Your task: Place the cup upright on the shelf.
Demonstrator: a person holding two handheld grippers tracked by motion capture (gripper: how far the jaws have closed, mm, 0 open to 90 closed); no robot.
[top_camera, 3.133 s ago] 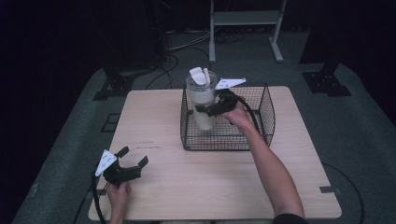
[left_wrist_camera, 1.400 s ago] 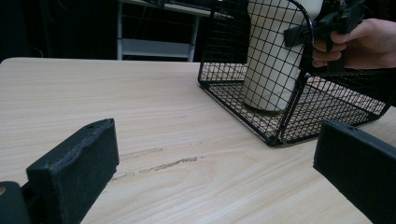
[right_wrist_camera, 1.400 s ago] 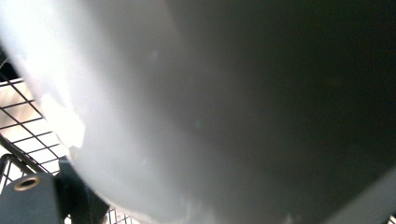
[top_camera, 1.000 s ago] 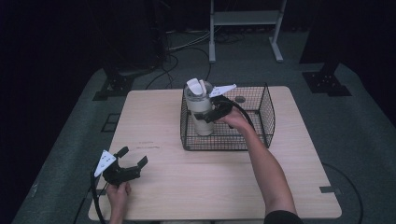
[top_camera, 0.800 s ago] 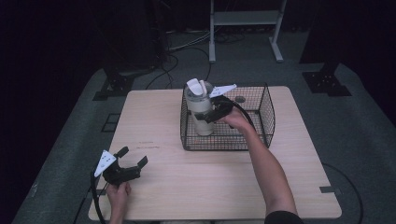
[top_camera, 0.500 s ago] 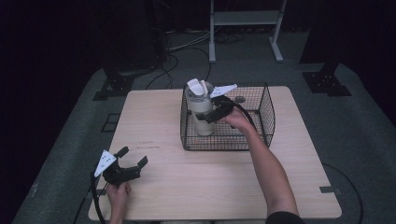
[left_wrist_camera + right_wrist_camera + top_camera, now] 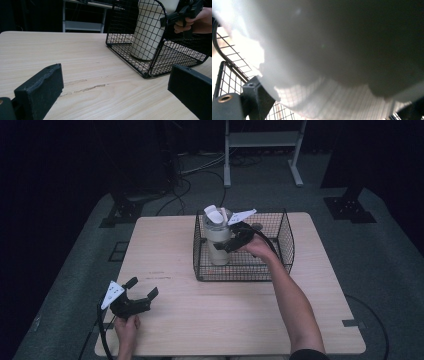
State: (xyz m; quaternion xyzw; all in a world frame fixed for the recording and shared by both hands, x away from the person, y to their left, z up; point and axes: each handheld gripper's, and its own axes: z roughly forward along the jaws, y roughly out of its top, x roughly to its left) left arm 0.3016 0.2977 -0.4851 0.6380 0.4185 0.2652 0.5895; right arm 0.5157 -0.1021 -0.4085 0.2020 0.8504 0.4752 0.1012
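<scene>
Nearest to me, my left gripper point(image 7: 131, 298) rests at the near left corner of the table point(image 7: 200, 320), jaws spread wide with nothing between them. In the left gripper view both black pads frame bare wood, and I judge it is parked there simply to keep clear of the working side.

Further out, my right forearm point(image 7: 295, 305) reaches diagonally across the table to the black wire basket point(image 7: 285, 240), which sits on the far half of the tabletop. My right gripper point(image 7: 234, 239) is inside the basket's left end, clamped on the side of a tall cream-white tumbler point(image 7: 217, 242) at roughly mid-height. The right gripper view has the tumbler's pale wall pressed close between the jaws, with basket mesh behind it.

The tumbler stands upright in the basket's left end; in the left gripper view point(image 7: 147, 30) its base looks to be at or just above the wire floor, and I cannot tell which. A side grip at mid-body suits keeping so tall a vessel from tipping against the mesh.

Beyond the table lie cables point(image 7: 195, 167) and a white stand point(image 7: 262, 140) on the floor.
</scene>
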